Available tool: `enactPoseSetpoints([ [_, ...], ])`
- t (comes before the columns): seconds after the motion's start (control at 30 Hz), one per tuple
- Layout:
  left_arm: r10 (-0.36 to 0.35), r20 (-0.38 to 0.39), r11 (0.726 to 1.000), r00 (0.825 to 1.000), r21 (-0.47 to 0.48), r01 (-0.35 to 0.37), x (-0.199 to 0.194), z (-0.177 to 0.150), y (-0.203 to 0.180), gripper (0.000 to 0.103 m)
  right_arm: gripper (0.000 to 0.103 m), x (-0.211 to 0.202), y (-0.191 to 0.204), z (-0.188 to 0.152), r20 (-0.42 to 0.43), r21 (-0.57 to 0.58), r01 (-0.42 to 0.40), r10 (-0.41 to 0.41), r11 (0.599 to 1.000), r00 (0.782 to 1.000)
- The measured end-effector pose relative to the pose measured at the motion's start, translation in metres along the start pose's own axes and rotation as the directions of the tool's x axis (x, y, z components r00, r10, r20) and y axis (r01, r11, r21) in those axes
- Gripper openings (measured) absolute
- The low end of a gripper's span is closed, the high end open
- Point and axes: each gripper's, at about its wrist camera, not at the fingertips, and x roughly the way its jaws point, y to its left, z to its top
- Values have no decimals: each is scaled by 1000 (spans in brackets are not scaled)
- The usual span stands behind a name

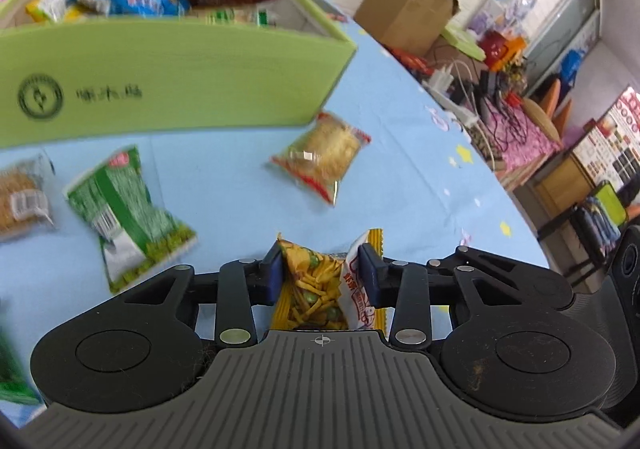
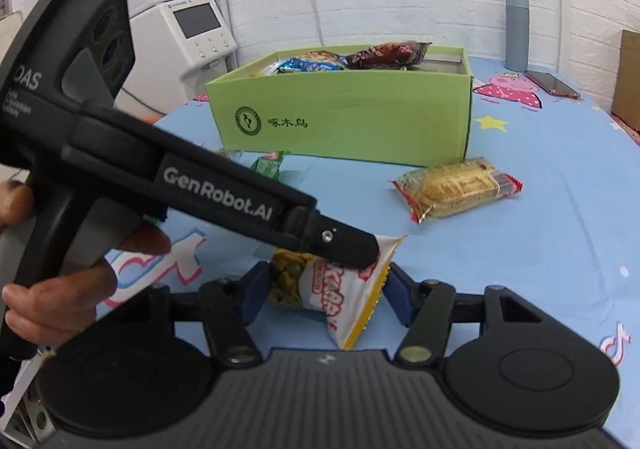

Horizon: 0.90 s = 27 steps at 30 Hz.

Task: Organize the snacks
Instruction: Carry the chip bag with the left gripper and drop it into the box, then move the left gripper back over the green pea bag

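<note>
A yellow and white snack packet sits between the blue pads of my left gripper, which is shut on it just above the blue tablecloth. In the right wrist view the same packet also lies between the blue pads of my right gripper, which touch it on both sides. The left gripper's finger crosses in from the left onto the packet's top, with a hand on its handle. Behind stands the open green box, holding several snack packets.
Loose on the cloth are a red-edged yellow packet, a green packet and a brown one. A grey bottle and a phone stand behind the box. The table edge curves along the right.
</note>
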Motion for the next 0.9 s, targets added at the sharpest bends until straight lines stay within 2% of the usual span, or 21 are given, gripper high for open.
enactPoseSetpoints([
  [0.1, -4, 39, 1000, 999, -6, 5, -11, 29, -2, 21, 64, -2, -2, 26, 37, -46, 6, -4, 999, 999],
  [0.2, -3, 103, 1000, 995, -4, 3, -24, 74, -4, 21, 65, 0, -12, 69, 86, -102, 10, -1, 995, 996],
  [0.33, 36, 180, 998, 983, 45, -45, -25, 134, -4, 21, 68, 20, -29, 129, 130, -167, 30, -8, 986, 991],
  [0.43, 79, 181, 995, 980, 43, -88, -8, 160, 10, 25, 69, 50, -45, 156, 114, -167, 27, -8, 986, 993],
  [0.47, 95, 174, 994, 980, 41, -103, -2, 164, 16, 31, 72, 62, -49, 160, 102, -163, 25, -9, 986, 995],
  [0.5, 117, 167, 992, 979, 29, -124, 6, 167, 24, 33, 73, 75, -53, 164, 78, -159, 21, -9, 987, 997],
  [0.6, 154, 208, 986, 966, 31, -164, 7, 164, 38, 48, 80, 96, -59, 164, 56, -152, 18, -10, 988, 998],
  [0.63, 169, 227, 983, 959, 32, -181, 1, 161, 39, 53, 83, 92, -60, 163, 67, -147, 16, -6, 989, 998],
  [0.67, 176, 253, 981, 951, 32, -190, -7, 158, 40, 57, 92, 85, -60, 162, 91, -143, 16, -3, 990, 996],
  [0.8, 168, 309, 983, 936, 13, -181, -45, 138, 41, 61, 93, 41, -56, 146, 190, -134, 44, -18, 990, 982],
  [0.9, 166, 319, 985, 933, -2, -174, -71, 109, 44, 66, 93, 14, -48, 118, 186, -107, 3, 17, 994, 982],
])
